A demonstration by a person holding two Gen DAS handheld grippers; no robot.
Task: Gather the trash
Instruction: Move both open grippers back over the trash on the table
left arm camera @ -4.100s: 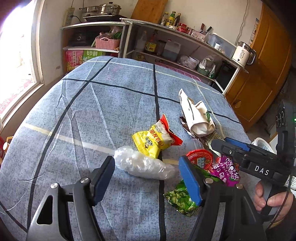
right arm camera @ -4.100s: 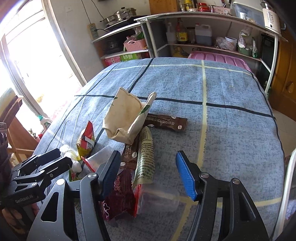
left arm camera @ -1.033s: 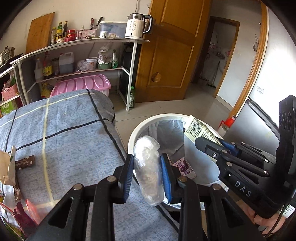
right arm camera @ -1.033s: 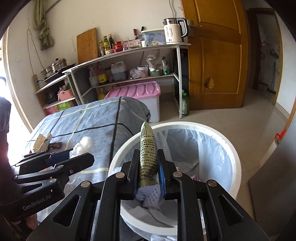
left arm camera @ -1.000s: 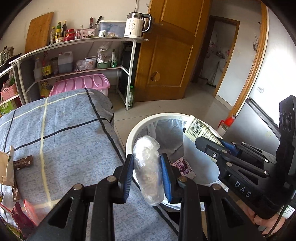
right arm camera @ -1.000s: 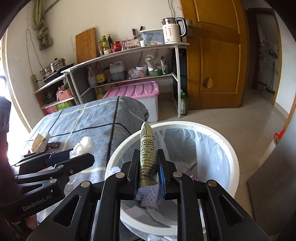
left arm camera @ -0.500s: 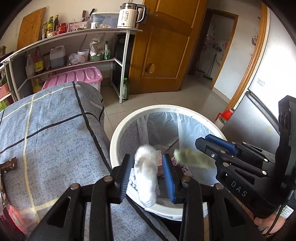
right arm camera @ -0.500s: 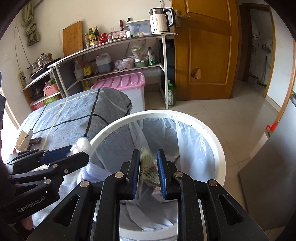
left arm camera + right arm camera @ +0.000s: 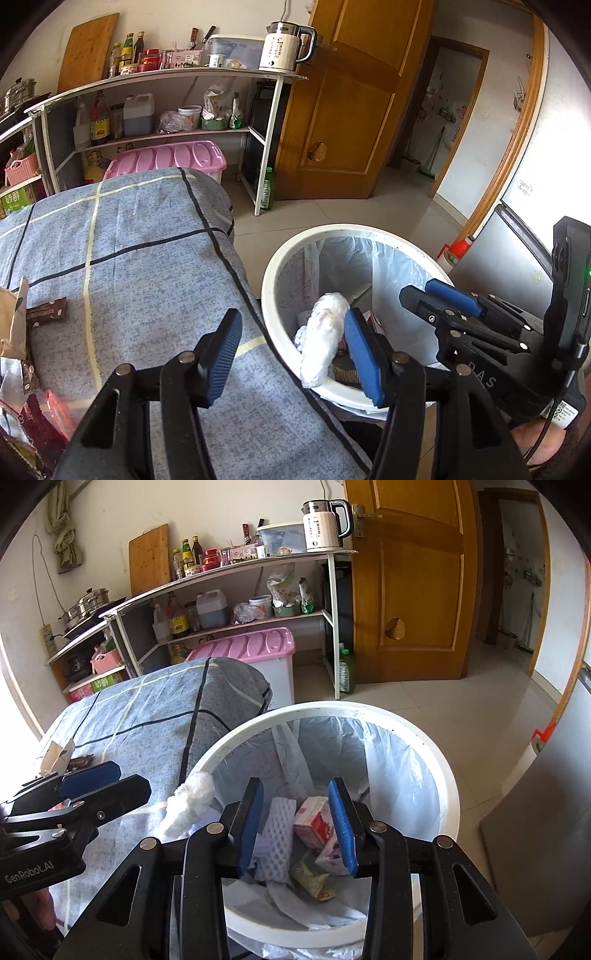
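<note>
Left tool (image 9: 291, 354) jaws opening; white wad (image 9: 323, 339) lies against the right pad only, draped over the bin (image 9: 369, 230) rim, not pinched. Spread wider and nudge it inward so it drops in, not onto the bench (image 9: 129, 258). Right tool (image 9: 297, 825) opening, empty, above the bin. More wrappers (image 9: 44, 315) wait farther back on the bench.

1 white bin (image 9: 439, 760), 1 kettle (image 9: 325, 518), 1 pink box (image 9: 255, 644), 2 hand-held grippers (image 9: 297, 821)
</note>
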